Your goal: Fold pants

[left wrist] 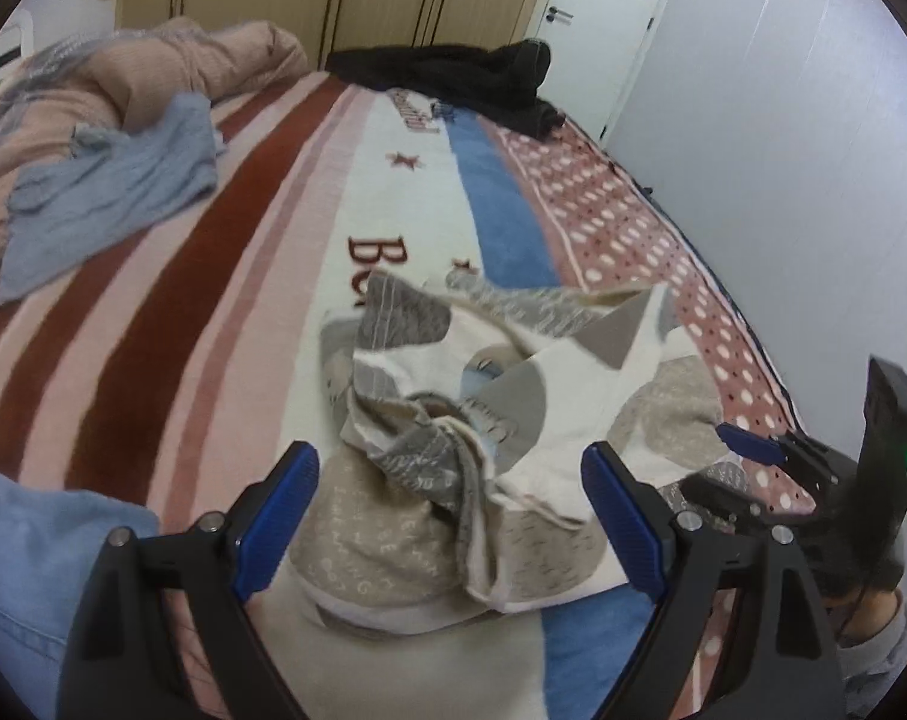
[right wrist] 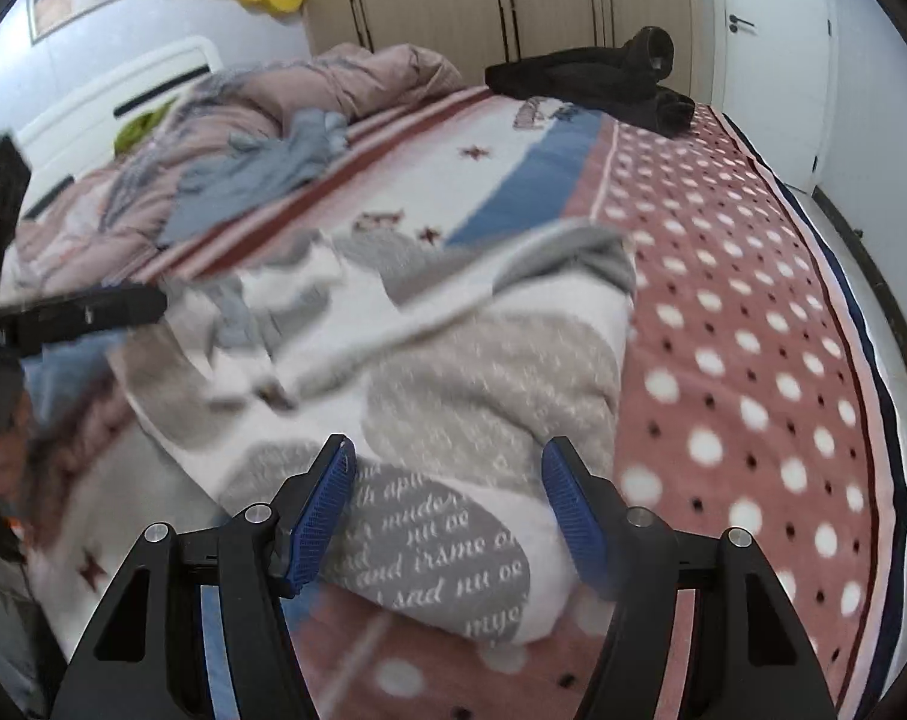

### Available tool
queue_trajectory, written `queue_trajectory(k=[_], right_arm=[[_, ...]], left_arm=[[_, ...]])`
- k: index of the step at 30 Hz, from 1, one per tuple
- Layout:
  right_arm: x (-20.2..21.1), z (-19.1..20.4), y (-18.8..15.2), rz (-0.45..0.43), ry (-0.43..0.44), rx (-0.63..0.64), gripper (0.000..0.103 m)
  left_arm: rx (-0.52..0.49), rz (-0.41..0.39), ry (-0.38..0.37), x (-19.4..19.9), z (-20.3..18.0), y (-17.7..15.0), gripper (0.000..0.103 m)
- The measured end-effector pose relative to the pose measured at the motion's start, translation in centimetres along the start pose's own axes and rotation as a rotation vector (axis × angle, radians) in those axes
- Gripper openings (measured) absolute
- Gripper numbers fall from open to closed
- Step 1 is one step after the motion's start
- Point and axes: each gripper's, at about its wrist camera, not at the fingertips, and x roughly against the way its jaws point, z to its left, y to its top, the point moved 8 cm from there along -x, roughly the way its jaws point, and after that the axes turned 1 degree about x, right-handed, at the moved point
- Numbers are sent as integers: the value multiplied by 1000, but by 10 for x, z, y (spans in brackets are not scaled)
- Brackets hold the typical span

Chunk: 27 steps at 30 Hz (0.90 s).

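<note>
Both spread tools (left wrist: 450, 516) (right wrist: 447, 510) flank crumpled pants (left wrist: 483, 420) near the bed's (right wrist: 753, 300) edge.

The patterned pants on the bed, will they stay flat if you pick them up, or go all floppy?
Probably floppy: the patterned pants already lie crumpled in soft folds on the blanket. They look like thin cloth, so likely light. Lifted by one edge, the rest would probably sag and hang down.

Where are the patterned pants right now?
The patterned pants lie crumpled on the bed blanket, just ahead of both open grippers, beside its polka-dot band in the right wrist view.
</note>
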Motion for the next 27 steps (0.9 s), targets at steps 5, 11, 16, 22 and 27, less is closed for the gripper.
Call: queue_trajectory(k=[5,11,16,22,27], right_arm=[[10,-1,-17,-34,-29,41,62],[30,9,7,-115,50,14,62],[23,1,-5,-90,72,-39,62],[19,-11,-12,-90,92,-87,62],[19,-9,-12,-93,92,-81,63]], left_arm=[[-29,-51,-14,14,-6,18,87],[-211,8,-40,7,-50,19,87],[-460,98,-58,-15,-78,-14,80],[-508,228,-19,-41,-67,-38,47],[-433,210,-34,-38,-61,-31,31]])
